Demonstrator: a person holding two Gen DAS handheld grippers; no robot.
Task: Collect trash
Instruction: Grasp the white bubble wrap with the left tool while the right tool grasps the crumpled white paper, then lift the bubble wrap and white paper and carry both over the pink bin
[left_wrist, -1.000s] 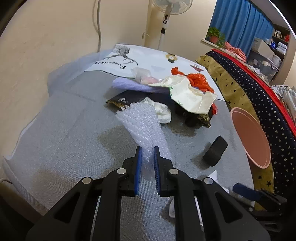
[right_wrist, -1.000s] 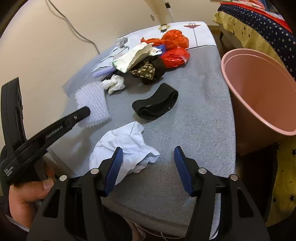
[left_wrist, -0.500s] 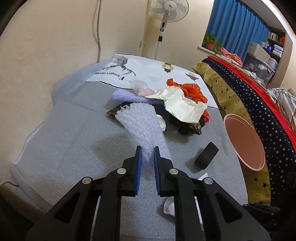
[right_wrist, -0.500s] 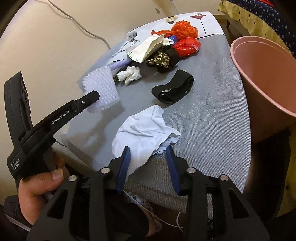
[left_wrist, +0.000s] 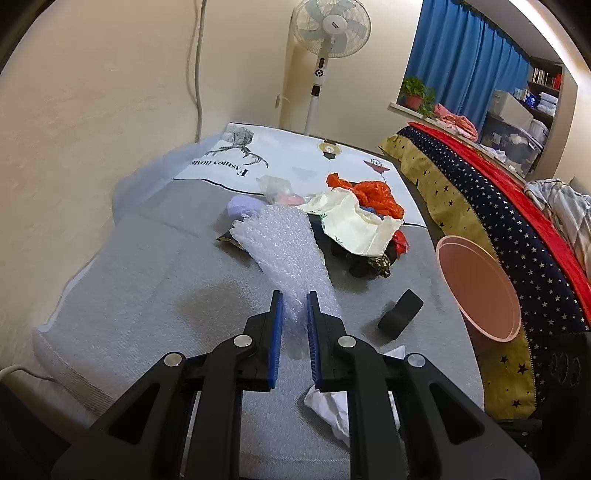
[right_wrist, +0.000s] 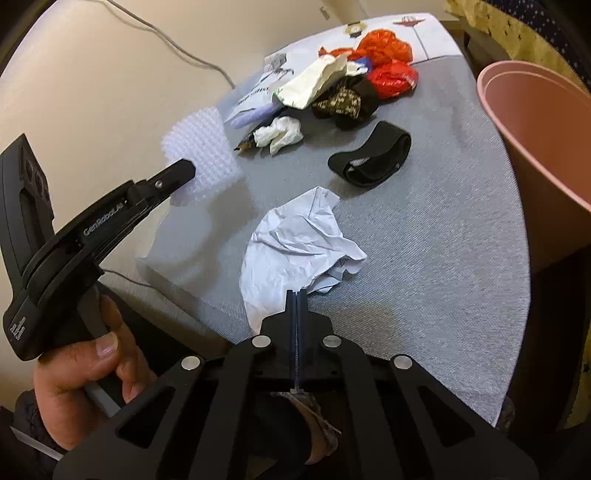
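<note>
Early days tbh: left gripper (left_wrist: 294, 325) clamped on bubble wrap (left_wrist: 284, 251), right gripper (right_wrist: 297, 310) pinching crumpled paper (right_wrist: 295, 243). Pink bin (right_wrist: 546, 122) looks empty, pile (right_wrist: 343, 85) untouched.

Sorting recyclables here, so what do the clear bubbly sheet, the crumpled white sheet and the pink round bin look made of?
Clear bubbly sheet: translucent plastic bubble wrap, showing rows of air pockets.
Crumpled white sheet: likely matte paper, with sharp creases.
Pink round bin: probably moulded plastic, with a smooth, evenly coloured wall.
</note>
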